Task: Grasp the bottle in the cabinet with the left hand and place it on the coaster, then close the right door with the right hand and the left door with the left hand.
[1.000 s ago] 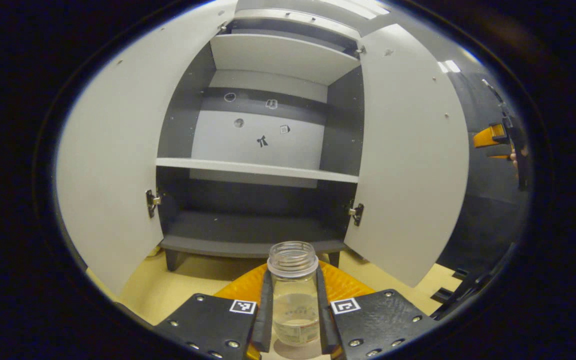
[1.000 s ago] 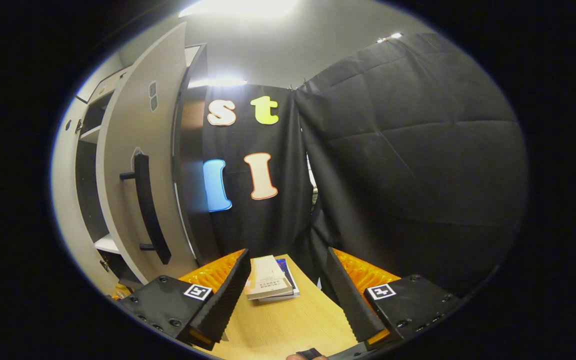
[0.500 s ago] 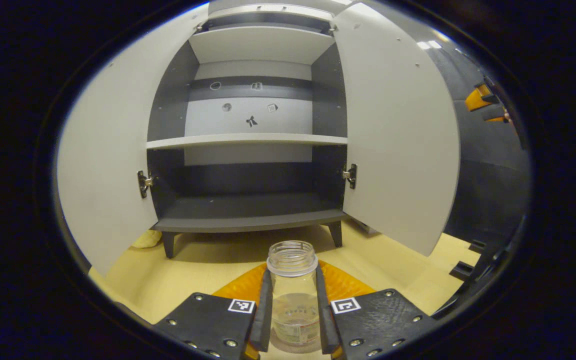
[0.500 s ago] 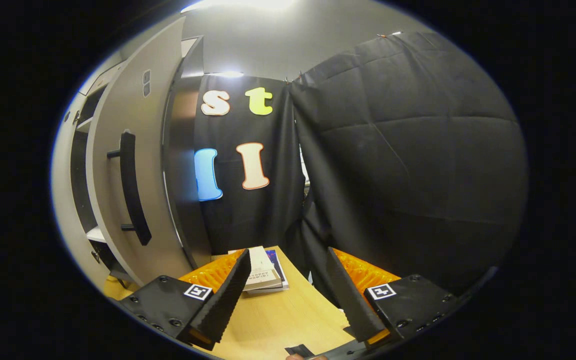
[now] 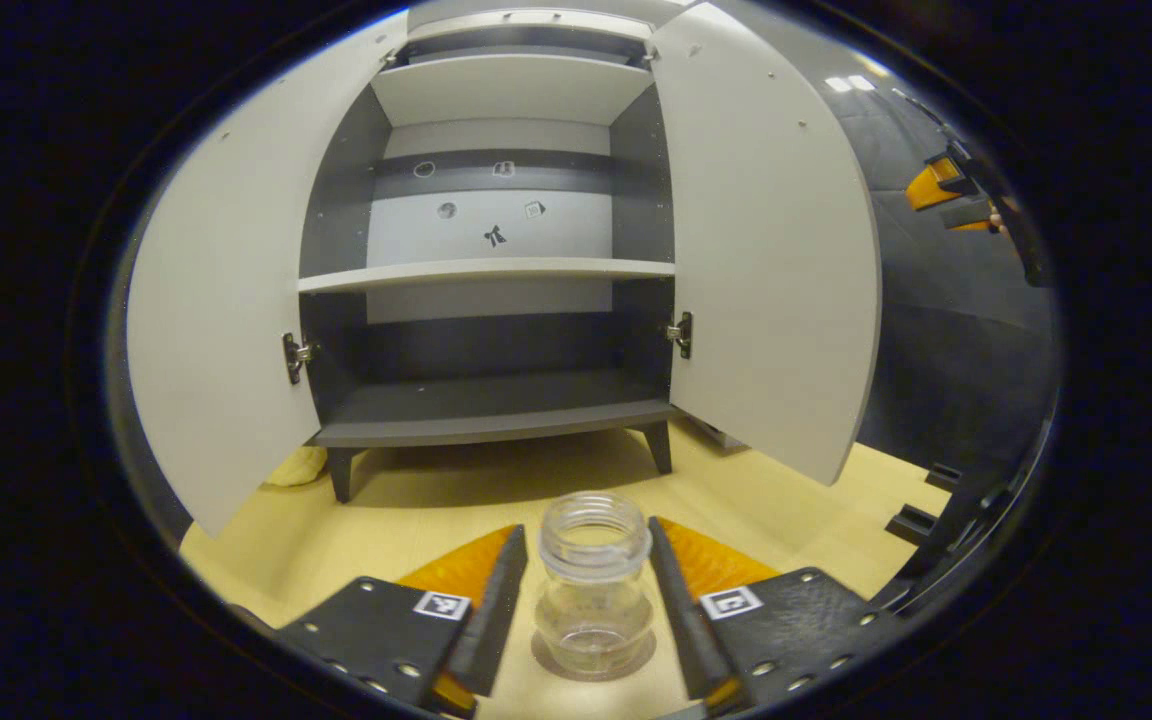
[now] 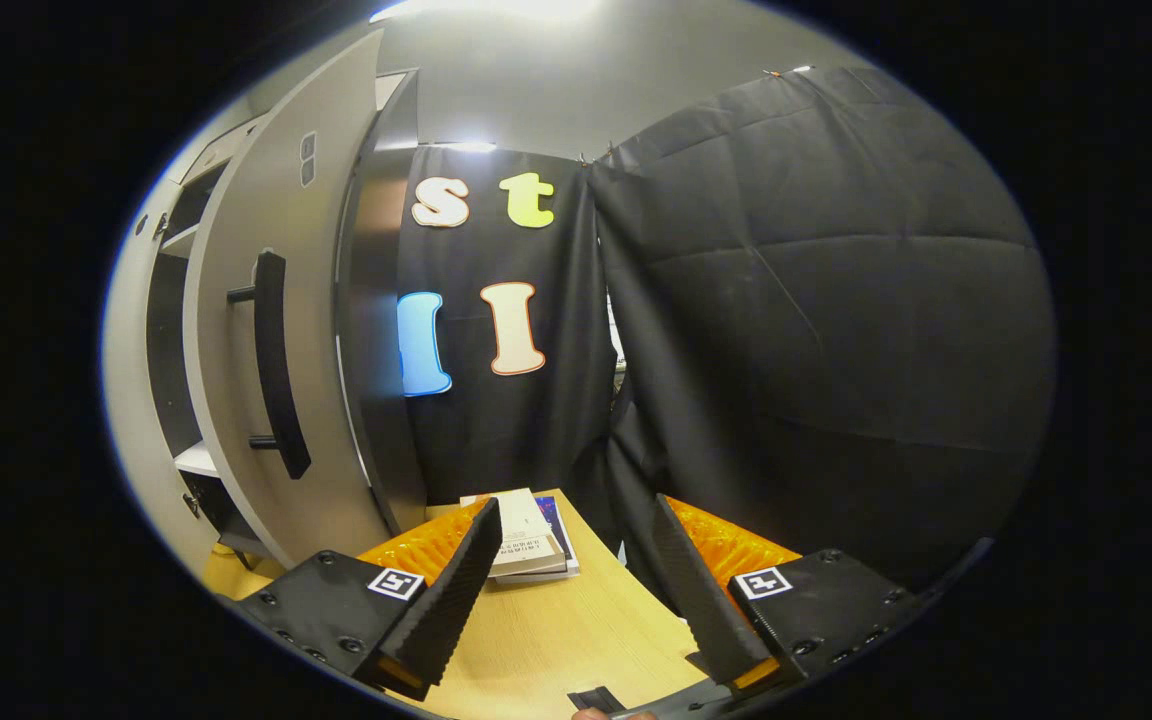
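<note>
We had our left claw (image 5: 586,615) wide open, with a gap on each side of the bottle (image 5: 593,580). The clear bottle stood upright between the claw's two fingers, on a dark round coaster (image 5: 593,655) right under it. So we judged the first job done: the bottle was out of the cabinet (image 5: 496,270) and on its coaster.

Two jobs were left. Both doors were open. The right door (image 5: 771,250) stood ahead of the left claw and off to its right. The left door (image 5: 221,300) stood ahead and off to its left. The shelves inside looked bare.

Our right claw (image 6: 576,590) was open too, and it held nothing. The right door's outer face was up and to its left, with a long dark handle (image 6: 276,365) on it. We thought this claw should push that door shut next.

The bench (image 5: 386,520) was pale yellow wood. A small stack of books (image 6: 526,545) lay just past the right claw's tips. Black cloth hung behind them.
</note>
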A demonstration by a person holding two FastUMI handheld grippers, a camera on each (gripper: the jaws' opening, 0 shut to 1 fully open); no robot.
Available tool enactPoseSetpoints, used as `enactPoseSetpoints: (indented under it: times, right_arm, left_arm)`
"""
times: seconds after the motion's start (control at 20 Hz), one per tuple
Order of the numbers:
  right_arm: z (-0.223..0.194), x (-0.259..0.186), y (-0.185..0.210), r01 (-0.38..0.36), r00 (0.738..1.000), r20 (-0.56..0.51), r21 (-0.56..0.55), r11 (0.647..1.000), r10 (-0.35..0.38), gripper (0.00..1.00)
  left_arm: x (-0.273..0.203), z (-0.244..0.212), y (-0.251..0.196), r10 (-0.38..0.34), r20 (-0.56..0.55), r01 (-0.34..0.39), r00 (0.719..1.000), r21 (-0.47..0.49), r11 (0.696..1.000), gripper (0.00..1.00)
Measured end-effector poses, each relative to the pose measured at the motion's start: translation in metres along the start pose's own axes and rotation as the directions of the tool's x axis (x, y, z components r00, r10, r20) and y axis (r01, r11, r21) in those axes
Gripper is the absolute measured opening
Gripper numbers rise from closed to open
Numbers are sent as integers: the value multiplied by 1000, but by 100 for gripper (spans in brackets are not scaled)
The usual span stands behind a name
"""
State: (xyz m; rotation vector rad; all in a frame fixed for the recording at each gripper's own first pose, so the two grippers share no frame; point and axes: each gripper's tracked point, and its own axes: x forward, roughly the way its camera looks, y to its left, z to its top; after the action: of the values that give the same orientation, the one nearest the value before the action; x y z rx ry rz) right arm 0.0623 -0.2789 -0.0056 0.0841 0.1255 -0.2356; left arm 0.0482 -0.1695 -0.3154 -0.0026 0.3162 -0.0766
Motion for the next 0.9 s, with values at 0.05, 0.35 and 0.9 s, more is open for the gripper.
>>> enactPoseSetpoints:
  times: [0.05,0.35,0.9]
  right_arm:
    - [-1,0,1,-1,1000,0,5,1000,1,94]
    - [1,12,14,-20,1000,15,8,1000,20,94]
    - [22,28,53,-144,989,47,8,990,143,94]
  left_arm:
    - [-2,3,-2,-12,1,12,1000,-8,1000,76]
    - [-44,42,11,34,30,-32,999,-36,999,93]
    - [-128,228,107,229,230,-220,946,-63,973,99]
